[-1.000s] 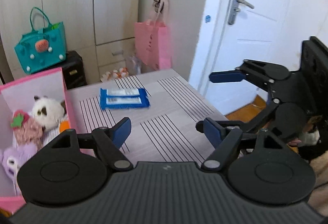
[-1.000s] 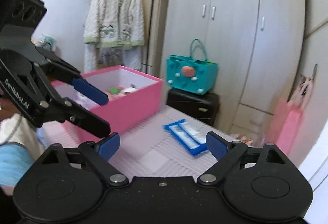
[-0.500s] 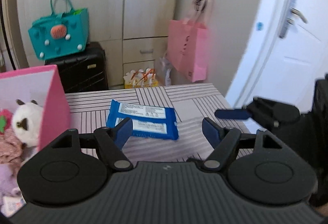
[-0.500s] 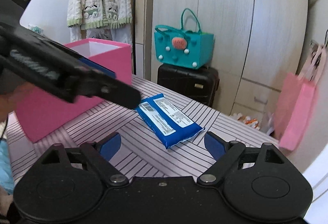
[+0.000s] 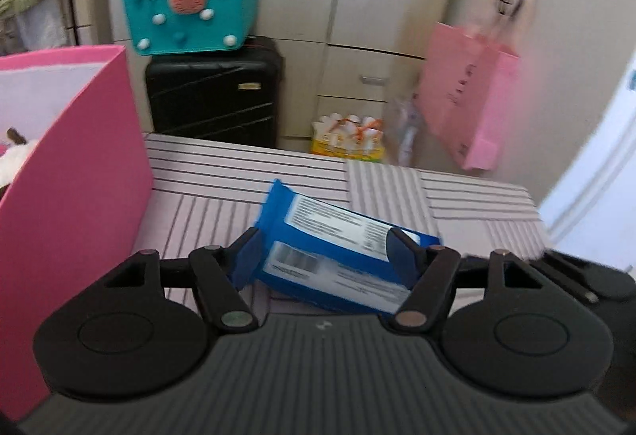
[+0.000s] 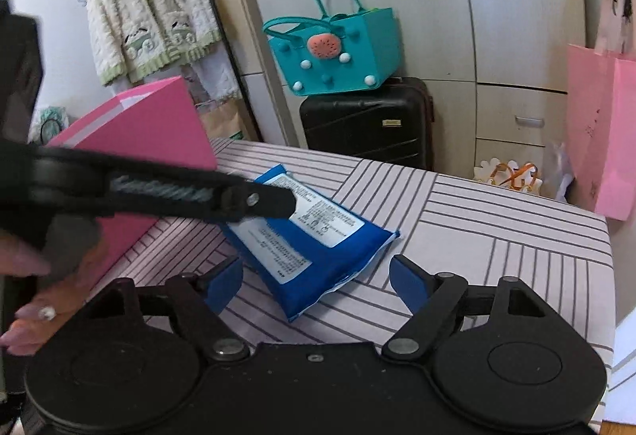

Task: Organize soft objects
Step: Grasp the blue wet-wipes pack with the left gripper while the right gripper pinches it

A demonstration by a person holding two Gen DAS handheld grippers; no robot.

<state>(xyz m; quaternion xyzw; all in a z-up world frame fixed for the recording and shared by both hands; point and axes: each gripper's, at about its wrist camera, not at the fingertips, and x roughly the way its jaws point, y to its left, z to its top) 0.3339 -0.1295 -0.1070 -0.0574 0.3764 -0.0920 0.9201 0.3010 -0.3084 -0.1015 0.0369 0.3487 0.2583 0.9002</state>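
A blue soft pack (image 5: pixel 338 232) with white labels lies on the striped table (image 5: pixel 238 172). My left gripper (image 5: pixel 324 250) straddles it with a blue pad at each side. Its jaws are closing, and I cannot see the pads pressing on the pack. In the right wrist view the same pack (image 6: pixel 302 240) lies just ahead of my right gripper (image 6: pixel 316 282). Those jaws are also closing, with only the pack's near corner between them. One finger of the left gripper (image 6: pixel 274 202) reaches over the pack's far end. A pink box (image 5: pixel 71 172) stands on the left with a white plush (image 5: pixel 12 156) inside.
Beyond the table stand a black suitcase (image 5: pixel 214 97) with a teal bag (image 5: pixel 190 9) on top, a pink paper bag (image 5: pixel 465 97) on the wall and a hanging cardigan (image 6: pixel 147 9). The table ends at the right edge (image 6: pixel 604 276). A person's hand (image 6: pixel 28 300) holds the left gripper.
Both grippers have come down and forward onto the blue pack, which now fills the space at their fingertips. Both pairs of jaws have narrowed. The pink box has slid to the left edge.
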